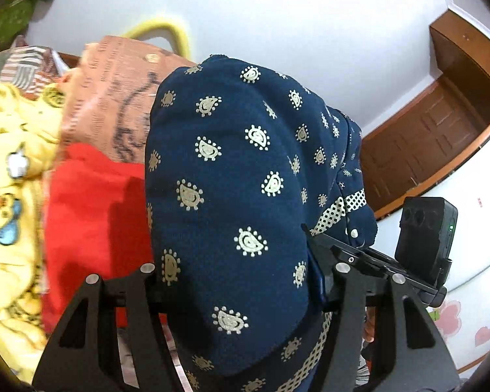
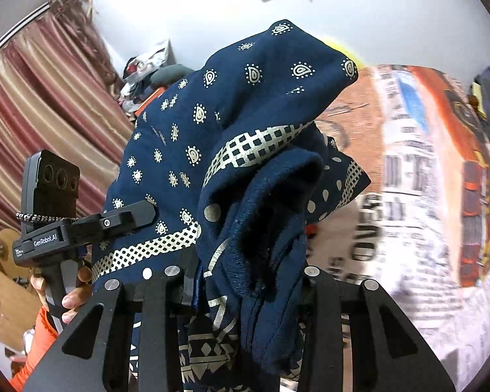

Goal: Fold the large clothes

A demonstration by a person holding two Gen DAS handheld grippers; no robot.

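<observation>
A dark navy cotton garment [image 1: 232, 176] printed with pale paisley motifs and checkered bands is bunched up and lifted, clamped between the jaws of the left gripper [image 1: 235, 281]. Its thick folded hem is pinched in the right gripper [image 2: 241, 281], draped ahead.

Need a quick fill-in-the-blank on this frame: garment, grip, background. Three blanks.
1. Both grippers hold one garment whose base colour is ____.
2. Left of it in the left wrist view lies a plain ____ cloth.
3. The curtain in the right wrist view has ____ as its pattern.

Missing: navy blue; red; stripes
</observation>
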